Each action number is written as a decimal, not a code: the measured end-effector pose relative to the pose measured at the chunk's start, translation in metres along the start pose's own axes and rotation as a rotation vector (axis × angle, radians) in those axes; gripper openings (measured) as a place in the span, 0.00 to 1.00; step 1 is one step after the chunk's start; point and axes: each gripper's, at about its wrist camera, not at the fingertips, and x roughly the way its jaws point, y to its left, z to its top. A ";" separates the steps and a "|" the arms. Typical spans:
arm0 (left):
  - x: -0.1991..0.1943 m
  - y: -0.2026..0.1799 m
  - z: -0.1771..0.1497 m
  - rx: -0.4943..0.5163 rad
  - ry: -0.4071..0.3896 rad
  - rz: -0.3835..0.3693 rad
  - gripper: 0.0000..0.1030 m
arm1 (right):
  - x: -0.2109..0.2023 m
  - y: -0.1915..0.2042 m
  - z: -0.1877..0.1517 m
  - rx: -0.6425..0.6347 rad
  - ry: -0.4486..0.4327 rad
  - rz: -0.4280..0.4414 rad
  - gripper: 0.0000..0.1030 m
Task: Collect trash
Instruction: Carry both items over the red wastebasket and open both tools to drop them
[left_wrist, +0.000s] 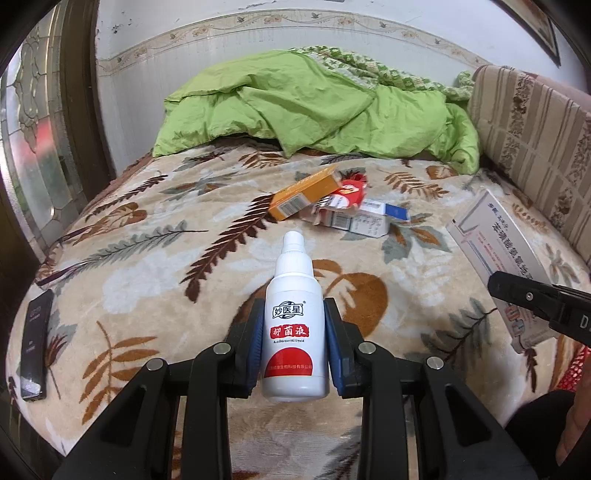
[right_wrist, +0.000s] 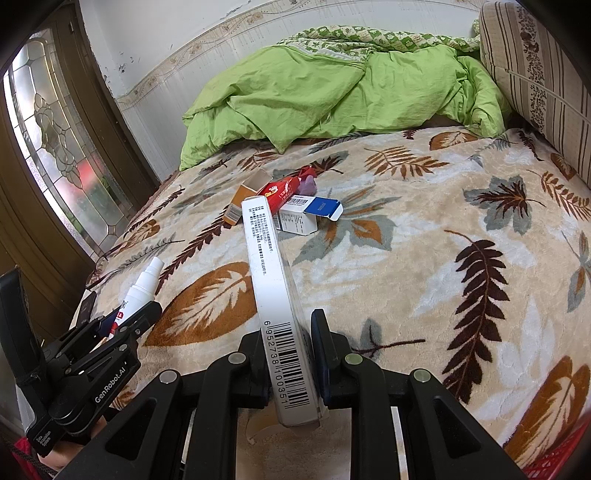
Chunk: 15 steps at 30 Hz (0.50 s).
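Observation:
My left gripper (left_wrist: 294, 314) is shut on a white spray bottle (left_wrist: 293, 332) with a red label, held above the leaf-patterned blanket; the bottle also shows in the right wrist view (right_wrist: 142, 286). My right gripper (right_wrist: 288, 328) is shut on a long flat white box (right_wrist: 275, 291) with a barcode, edge up; the box also shows in the left wrist view (left_wrist: 495, 258). A pile of small cartons lies mid-bed: an orange box (left_wrist: 301, 194), a red packet (left_wrist: 351, 194) and a white-and-blue box (left_wrist: 369, 219).
A crumpled green duvet (left_wrist: 317, 107) lies at the far end of the bed. A striped cushion (left_wrist: 535, 129) stands at the right. A dark flat remote-like object (left_wrist: 35, 336) lies at the bed's left edge. A glass-panelled door (right_wrist: 55, 147) is at left. Red mesh (right_wrist: 557, 461) shows bottom right.

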 end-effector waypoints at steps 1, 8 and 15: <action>0.000 -0.003 0.000 0.010 0.002 -0.014 0.28 | -0.001 -0.001 0.000 0.008 -0.005 0.004 0.19; -0.024 -0.025 -0.004 0.040 -0.010 -0.140 0.28 | -0.030 -0.022 -0.015 0.116 0.019 0.048 0.19; -0.050 -0.071 -0.006 0.126 0.005 -0.285 0.28 | -0.081 -0.045 -0.034 0.185 0.003 0.044 0.19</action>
